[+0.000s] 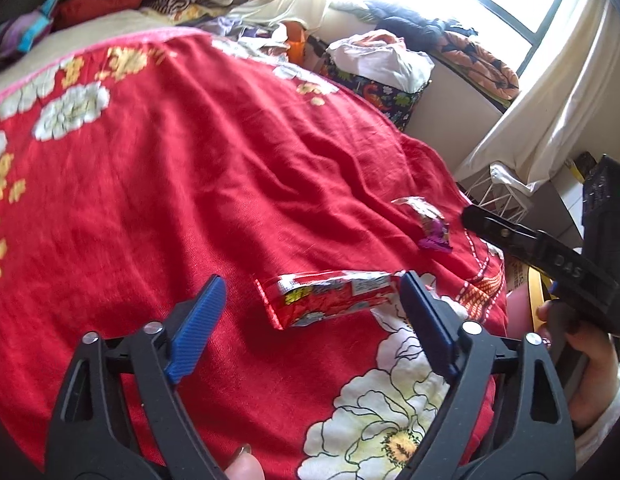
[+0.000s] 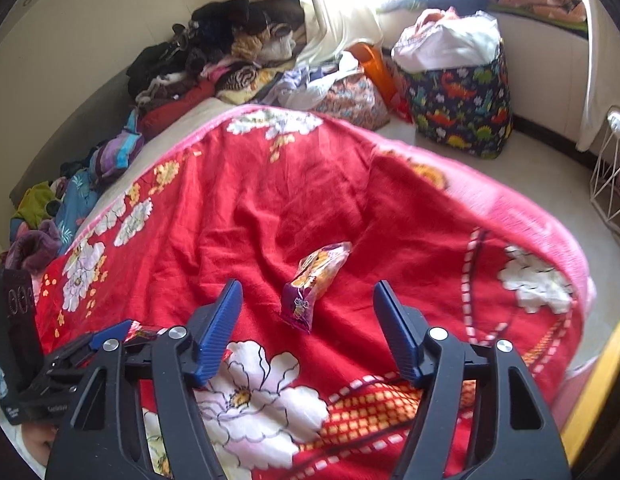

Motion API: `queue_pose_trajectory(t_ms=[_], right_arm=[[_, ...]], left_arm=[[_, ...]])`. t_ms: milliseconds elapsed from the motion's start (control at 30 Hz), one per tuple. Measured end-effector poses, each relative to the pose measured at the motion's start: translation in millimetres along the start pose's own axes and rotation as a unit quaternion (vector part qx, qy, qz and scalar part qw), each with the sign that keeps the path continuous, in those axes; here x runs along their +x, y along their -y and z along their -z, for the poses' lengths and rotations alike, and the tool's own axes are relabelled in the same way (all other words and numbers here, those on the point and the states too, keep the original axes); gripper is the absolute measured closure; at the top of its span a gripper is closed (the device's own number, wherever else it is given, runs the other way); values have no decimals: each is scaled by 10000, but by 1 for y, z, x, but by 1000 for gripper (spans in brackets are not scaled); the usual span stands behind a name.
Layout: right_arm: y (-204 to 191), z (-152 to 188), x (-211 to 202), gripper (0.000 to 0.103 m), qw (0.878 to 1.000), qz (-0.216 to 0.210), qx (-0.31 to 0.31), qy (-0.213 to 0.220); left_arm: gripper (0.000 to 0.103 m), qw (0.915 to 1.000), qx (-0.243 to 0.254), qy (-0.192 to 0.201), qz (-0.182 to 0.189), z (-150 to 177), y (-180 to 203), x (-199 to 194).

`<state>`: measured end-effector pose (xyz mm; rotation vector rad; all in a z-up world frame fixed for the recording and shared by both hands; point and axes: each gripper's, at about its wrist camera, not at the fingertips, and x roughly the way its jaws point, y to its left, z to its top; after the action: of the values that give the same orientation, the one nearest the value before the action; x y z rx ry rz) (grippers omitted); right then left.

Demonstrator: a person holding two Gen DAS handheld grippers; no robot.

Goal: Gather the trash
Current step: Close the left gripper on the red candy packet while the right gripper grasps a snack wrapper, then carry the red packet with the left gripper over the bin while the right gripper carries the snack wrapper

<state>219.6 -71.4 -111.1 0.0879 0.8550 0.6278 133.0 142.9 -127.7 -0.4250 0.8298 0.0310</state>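
Left gripper [image 1: 310, 300] jaws wide apart, empty, straddling red wrapper [image 1: 330, 298] on blanket [image 1: 169, 200]. Right gripper [image 2: 307, 304] likewise agape, empty; purple packet [image 2: 316, 280] lies just ahead, untouched.

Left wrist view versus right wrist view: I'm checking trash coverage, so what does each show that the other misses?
Only the left wrist view shows the red snack wrapper whole, lying between the open left gripper fingers. Only the right wrist view shows the clothes strewn along the bed's far edge. Both show the purple snack packet on the red floral blanket, the dinosaur-print bin and the open right gripper.
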Motion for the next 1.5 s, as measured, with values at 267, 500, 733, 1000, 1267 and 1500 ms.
queue_pose_trajectory(t_ms=[267,500,733,1000,1267,1500], right_arm=[[1,3,38,72,9996,43,74,-278],[11,19,14,84,9997,-123,233,-1],[17,36,-30,84,9994,-65,220,260],[24,50,-75,84,9984,11,184,533],[38,57,-111,84,9964,192,265,778],[61,67,-140,84,9936,363,485,958]], left_arm=[[40,9999,-97,-35,-67,3,2,8],[51,9998,-201,-7,-30,1,4,7],[69,9997,-238,-2,-6,0,6,4],[84,9999,31,49,133,0,25,-4],[84,9981,386,189,446,-3,61,-16],[84,9949,685,277,690,-3,94,-25]])
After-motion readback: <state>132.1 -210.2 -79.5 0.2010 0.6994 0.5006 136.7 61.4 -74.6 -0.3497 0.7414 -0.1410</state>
